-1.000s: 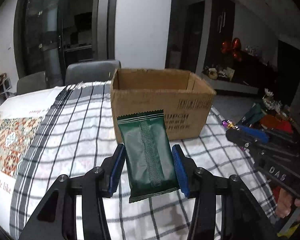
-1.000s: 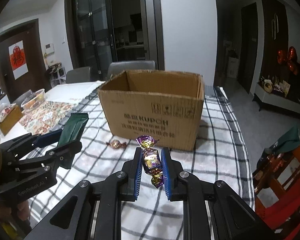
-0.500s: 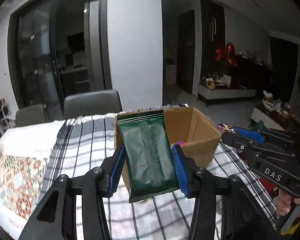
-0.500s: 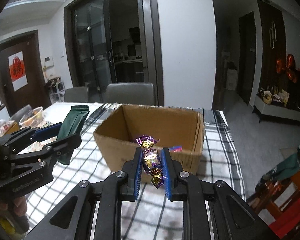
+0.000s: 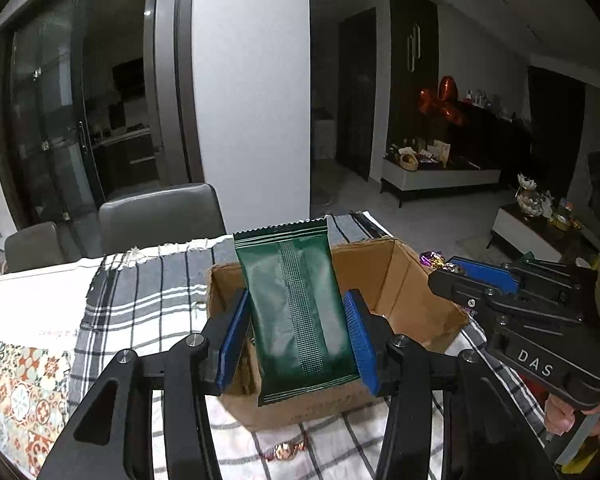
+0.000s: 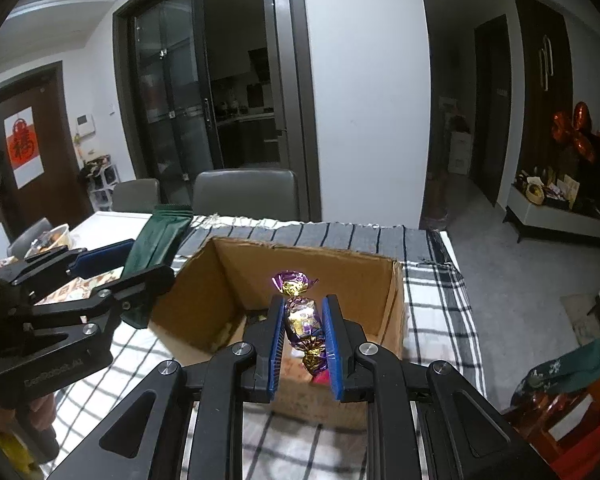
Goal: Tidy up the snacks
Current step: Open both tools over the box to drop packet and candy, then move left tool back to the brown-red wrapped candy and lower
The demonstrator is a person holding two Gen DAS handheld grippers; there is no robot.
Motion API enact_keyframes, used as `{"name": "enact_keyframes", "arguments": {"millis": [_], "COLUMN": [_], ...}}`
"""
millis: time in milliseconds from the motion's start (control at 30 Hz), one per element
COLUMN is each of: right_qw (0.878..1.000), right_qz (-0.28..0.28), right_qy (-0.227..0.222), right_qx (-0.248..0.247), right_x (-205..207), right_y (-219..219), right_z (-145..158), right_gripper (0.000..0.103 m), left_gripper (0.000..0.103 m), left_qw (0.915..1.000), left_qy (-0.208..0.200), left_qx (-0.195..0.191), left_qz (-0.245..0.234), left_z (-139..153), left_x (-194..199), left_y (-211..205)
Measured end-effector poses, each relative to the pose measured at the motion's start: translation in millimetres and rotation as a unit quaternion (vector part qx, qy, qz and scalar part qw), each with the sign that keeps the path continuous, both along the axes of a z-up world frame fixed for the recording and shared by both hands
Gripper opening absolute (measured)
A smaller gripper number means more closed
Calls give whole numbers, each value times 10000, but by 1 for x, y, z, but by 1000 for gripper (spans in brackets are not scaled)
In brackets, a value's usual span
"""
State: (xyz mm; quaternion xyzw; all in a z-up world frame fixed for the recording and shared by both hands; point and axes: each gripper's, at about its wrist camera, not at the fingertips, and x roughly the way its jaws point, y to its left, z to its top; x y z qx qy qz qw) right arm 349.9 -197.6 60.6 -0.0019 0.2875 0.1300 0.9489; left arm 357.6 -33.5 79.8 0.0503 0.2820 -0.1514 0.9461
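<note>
From the left wrist, the left claw (image 5: 298, 338) grasps a dark green foil snack packet (image 5: 296, 312) upright over the open brown cardboard box (image 5: 416, 300) on the checked worktop (image 5: 140, 304). From the right wrist, the right claw (image 6: 303, 336) is clenched on a purple-and-gold wrapped candy (image 6: 302, 320) above the box's near edge.

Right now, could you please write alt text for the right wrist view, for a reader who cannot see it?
The right gripper is shut on a purple and gold wrapped candy, held above an open cardboard box on a checked tablecloth. At the left, the left gripper holds a dark green snack packet beside the box.
</note>
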Motion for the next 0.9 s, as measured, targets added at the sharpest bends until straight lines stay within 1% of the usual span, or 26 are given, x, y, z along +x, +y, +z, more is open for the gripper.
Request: {"name": "enact_keyframes", "arguments": {"millis": [100, 133, 167, 200, 333, 400, 533, 633, 733, 900], "right_qw": [10000, 9999, 9999, 9998, 9997, 9998, 9999, 10000, 9999, 9998], "right_qz": [-54, -115, -117, -120, -175, -156, -123, 10, 53, 55], "right_qy": [17, 57, 89, 109, 140, 85, -20, 3, 14, 104], "right_qx": [9, -18, 17, 79, 111, 86, 25, 76, 98, 143], "right_x": [9, 13, 16, 17, 14, 8, -10, -26, -36, -56], "right_y": [0, 0, -1, -2, -3, -1, 6, 13, 19, 26], "right_z": [-4, -6, -8, -10, -15, -15, -16, -21, -25, -36], "right_gripper": [21, 25, 30, 37, 38, 38, 38, 38, 38, 38], "left_gripper": [50, 56, 60, 61, 62, 62, 62, 62, 62, 64], "left_qw": [10000, 10000, 10000, 10000, 9999, 9999, 9996, 9997, 9995, 9990], "left_qy": [67, 84, 77, 61, 79, 43, -29, -6, -25, 59], "left_qx": [10, 17, 19, 21, 36, 57, 180, 166, 165, 200], "left_qz": [-21, -19, -16, -4, 116, 155, 203, 169, 262, 400], "left_z": [-3, -4, -5, -5, -9, -12, -16, -18, -22, -37], "left_x": [12, 14, 15, 16, 10, 2, -17, -32, -48, -69], "left_y": [-3, -4, -4, -3, 2, 7, 14, 19, 27, 38]}}
